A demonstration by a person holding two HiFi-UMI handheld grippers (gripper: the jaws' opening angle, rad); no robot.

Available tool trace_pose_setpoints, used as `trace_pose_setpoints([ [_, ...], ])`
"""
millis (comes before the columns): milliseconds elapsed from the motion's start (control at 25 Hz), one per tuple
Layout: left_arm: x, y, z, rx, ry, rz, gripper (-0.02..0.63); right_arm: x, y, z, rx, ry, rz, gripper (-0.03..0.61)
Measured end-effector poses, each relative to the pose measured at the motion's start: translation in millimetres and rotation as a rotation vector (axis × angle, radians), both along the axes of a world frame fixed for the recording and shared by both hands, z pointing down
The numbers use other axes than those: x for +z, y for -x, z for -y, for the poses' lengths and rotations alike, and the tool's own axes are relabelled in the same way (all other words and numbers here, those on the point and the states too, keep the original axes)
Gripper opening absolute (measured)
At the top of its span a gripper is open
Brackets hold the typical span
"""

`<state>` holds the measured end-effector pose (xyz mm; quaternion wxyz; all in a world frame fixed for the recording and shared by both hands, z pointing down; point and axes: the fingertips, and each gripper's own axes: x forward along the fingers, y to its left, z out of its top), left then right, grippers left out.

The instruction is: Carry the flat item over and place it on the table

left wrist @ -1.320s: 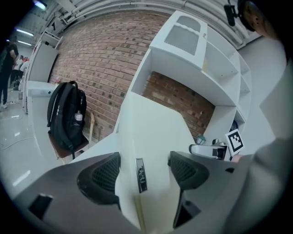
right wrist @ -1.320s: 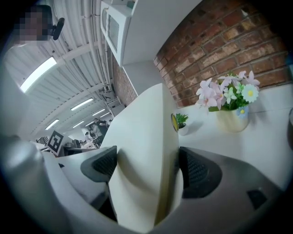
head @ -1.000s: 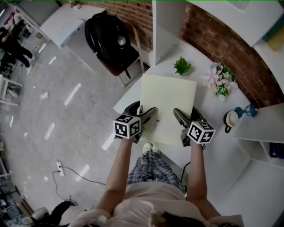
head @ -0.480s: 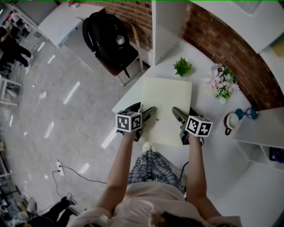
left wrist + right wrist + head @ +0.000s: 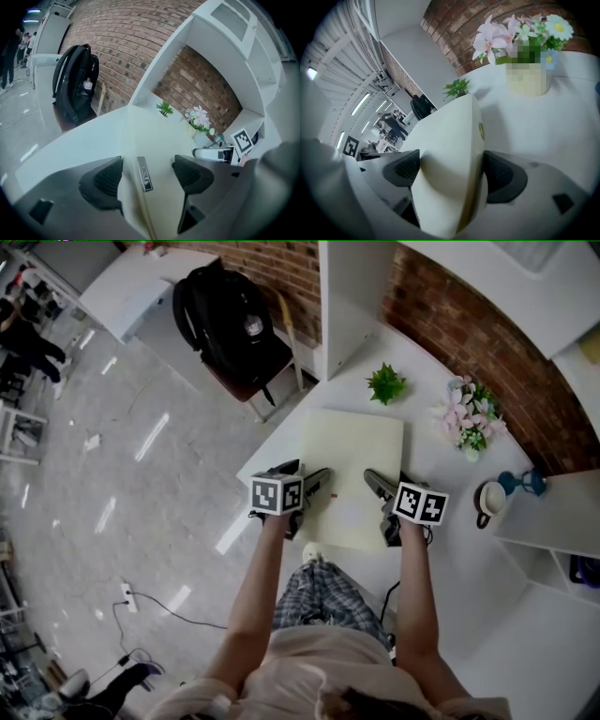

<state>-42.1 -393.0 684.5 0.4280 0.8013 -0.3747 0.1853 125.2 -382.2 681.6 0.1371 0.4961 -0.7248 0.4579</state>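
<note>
The flat item is a pale cream pad (image 5: 352, 465), held level and low over the white table (image 5: 450, 559); I cannot tell whether it touches the top. My left gripper (image 5: 314, 488) is shut on the pad's near left edge and my right gripper (image 5: 380, 488) on its near right edge. In the left gripper view, the pad's edge with a small grey label (image 5: 144, 173) runs between the jaws of the left gripper (image 5: 147, 177). In the right gripper view, the right gripper (image 5: 449, 171) pinches the pad (image 5: 450, 136) so that it bulges.
Behind the pad stand a small green plant (image 5: 385, 382) and a pot of pink flowers (image 5: 466, 418). A mug (image 5: 488, 495) sits at the right by white shelves. A black backpack (image 5: 230, 320) rests on a chair left of the table. A brick wall is behind.
The pad has sunk toward the table and looks smaller in the head view. Both grippers went down with it, still holding its edges.
</note>
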Motion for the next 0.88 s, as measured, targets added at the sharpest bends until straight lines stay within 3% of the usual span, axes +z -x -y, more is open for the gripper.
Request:
trace_pose_setpoints([
  [560,-7,4,5,-0.018,-0.022,-0.016,0.342,-8,-1,1,0.001,-0.042,0.009,0.439],
  [880,-45,27,8,-0.053,-0.124,-0.008,0.341,-62,-21,1,0.033,-0.216,-0.023,0.416],
])
